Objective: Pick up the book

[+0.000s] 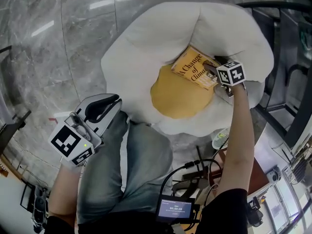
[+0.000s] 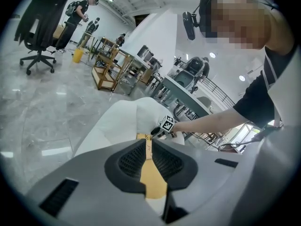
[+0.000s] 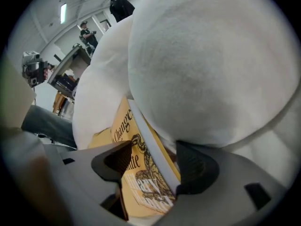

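A yellow paperback book [image 1: 195, 68] lies tilted on the white egg-shaped cushion seat [image 1: 141, 48], at the upper edge of its yellow yolk pad [image 1: 180, 99]. My right gripper [image 1: 214, 72] points steeply down at the book's right end. In the right gripper view it [image 3: 153, 161] stands open, and the book [image 3: 141, 173] sits edge-up between the jaws, close to the right pad and apart from the left one. My left gripper [image 1: 109, 104] hangs by the person's knee, far from the book. Its pads [image 2: 134, 161] nearly meet with nothing held.
Grey marble floor [image 1: 58, 57] surrounds the seat. A black railing [image 1: 287, 82] runs along the right. A small screen unit [image 1: 176, 209] with cables hangs near the person's lap. An office chair [image 2: 40, 32], shelves and people stand far behind.
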Available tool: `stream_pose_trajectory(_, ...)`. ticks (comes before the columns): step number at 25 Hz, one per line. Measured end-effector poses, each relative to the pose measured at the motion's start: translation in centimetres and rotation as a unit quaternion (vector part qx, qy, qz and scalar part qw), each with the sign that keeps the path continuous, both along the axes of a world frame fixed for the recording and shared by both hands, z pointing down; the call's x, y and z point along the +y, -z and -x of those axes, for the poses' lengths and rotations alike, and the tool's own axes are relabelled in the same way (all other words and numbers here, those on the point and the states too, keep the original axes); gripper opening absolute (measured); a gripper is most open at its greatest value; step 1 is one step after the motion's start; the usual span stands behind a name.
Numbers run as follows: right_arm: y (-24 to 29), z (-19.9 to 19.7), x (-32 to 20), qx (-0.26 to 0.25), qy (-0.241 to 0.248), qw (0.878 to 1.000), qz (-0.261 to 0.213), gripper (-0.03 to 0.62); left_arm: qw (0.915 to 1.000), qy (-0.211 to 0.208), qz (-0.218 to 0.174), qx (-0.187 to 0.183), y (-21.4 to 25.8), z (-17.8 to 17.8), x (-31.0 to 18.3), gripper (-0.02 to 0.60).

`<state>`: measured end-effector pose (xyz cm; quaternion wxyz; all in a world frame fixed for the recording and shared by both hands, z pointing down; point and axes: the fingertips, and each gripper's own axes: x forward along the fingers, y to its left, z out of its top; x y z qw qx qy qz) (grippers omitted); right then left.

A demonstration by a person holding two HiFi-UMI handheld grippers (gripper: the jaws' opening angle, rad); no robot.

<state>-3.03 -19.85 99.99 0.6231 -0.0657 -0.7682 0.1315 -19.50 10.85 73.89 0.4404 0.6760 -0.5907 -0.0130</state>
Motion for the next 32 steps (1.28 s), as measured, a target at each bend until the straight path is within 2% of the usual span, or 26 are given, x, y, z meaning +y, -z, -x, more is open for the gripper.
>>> stream_pose_trajectory(8,-0.1,-0.8,0.6,0.020,0.026,0.999,0.032,0.285,1.0000,-0.001,0.004,0.006,-0.8,-0.2,-0.1,0.028)
stream_pose_trajectory(16,-1.9,-0.5,1.2,0.047,0.036,0.998,0.008,0.288,0.9999,-0.005,0.009,0.012,-1.3,-0.1,-0.3,0.028)
stream_pose_trajectory(21,-1.8,-1.2,1.0,0.053,0.034,0.998,0.030,0.288,0.9998,-0.014,0.010,0.012,-1.5,-0.5,-1.3,0.028)
stream_pose_trajectory(25,-1.6,-2.5,1.5,0.071,0.083,0.994,0.008,0.284,0.9997,-0.020,0.010,0.011,-1.2,-0.4,-2.0,0.028)
stream_pose_trajectory(28,-0.9,-2.6,2.0,0.060,0.103,0.993,-0.014,0.278,0.9996,-0.022,0.011,0.015,-0.7,-0.8,-2.8,0.028)
stream_pose_trajectory(32,1.1,-2.4,3.4,0.032,0.114,0.993,-0.016,0.243,0.9991,-0.037,0.009,0.019,0.6,-1.9,-4.0,0.028)
